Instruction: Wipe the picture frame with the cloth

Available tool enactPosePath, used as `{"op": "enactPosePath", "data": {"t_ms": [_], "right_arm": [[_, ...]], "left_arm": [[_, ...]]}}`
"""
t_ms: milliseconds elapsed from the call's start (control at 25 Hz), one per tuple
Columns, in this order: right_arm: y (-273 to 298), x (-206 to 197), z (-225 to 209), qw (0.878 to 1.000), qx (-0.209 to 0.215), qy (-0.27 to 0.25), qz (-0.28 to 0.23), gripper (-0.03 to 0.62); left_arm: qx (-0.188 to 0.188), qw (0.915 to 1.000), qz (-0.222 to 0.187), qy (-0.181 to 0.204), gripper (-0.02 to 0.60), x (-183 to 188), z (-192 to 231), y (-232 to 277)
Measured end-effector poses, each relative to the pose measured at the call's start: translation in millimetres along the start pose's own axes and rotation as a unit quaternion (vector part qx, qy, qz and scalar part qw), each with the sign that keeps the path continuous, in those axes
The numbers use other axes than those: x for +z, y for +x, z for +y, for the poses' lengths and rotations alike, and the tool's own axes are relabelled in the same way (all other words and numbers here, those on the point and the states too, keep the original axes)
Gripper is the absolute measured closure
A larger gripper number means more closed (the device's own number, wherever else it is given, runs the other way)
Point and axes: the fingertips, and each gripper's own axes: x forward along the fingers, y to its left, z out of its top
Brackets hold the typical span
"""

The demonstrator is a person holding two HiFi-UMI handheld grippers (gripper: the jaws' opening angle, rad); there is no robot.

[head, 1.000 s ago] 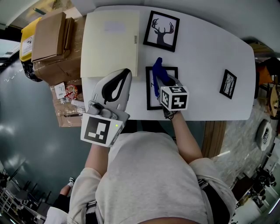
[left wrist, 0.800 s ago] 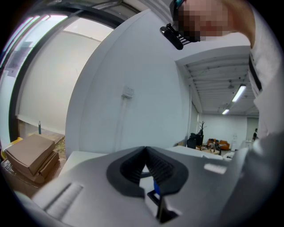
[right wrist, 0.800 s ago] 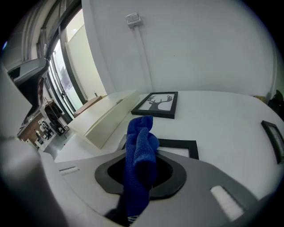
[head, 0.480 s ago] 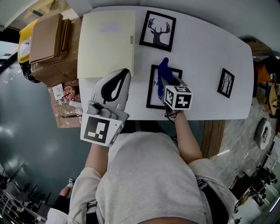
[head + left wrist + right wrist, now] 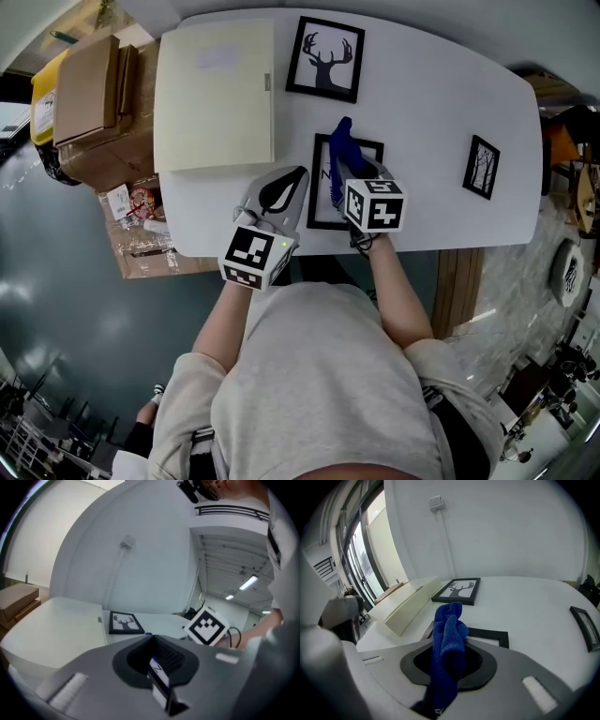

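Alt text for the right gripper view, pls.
The right gripper is shut on a bunched blue cloth over a black rectangular picture frame lying on a white table. Beyond lie a black-framed deer print and a flat cream box.

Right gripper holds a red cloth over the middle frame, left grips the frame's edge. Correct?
Not red: the cloth is blue, per the right gripper view. Right gripper holds it over the middle frame; left gripper grips the frame's edge.

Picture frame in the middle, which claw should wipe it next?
Right. The right claw holds the blue cloth over the picture frame, while the left claw is clamped on that frame's edge.
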Motion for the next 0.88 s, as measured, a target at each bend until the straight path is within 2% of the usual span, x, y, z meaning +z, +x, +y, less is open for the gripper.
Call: {"op": "enactPosePath", "data": {"t_ms": [240, 520, 880], "right_arm": [[0, -1, 0, 1.0, -0.002, -0.002, 0.0, 0.515], [-1, -1, -1, 1.0, -0.001, -0.001, 0.0, 0.514], [-1, -1, -2, 1.0, -0.001, 0.0, 0.006, 0.514]], "left_arm": [[-0.002, 0.9944, 0.106, 0.007, 0.58, -60, -14, 38], [0.028, 0.9826, 0.183, 0.008, 0.581, -94, -8, 56], [0.043, 0.9806, 0.191, -0.007, 0.581, -99, -5, 58]]}}
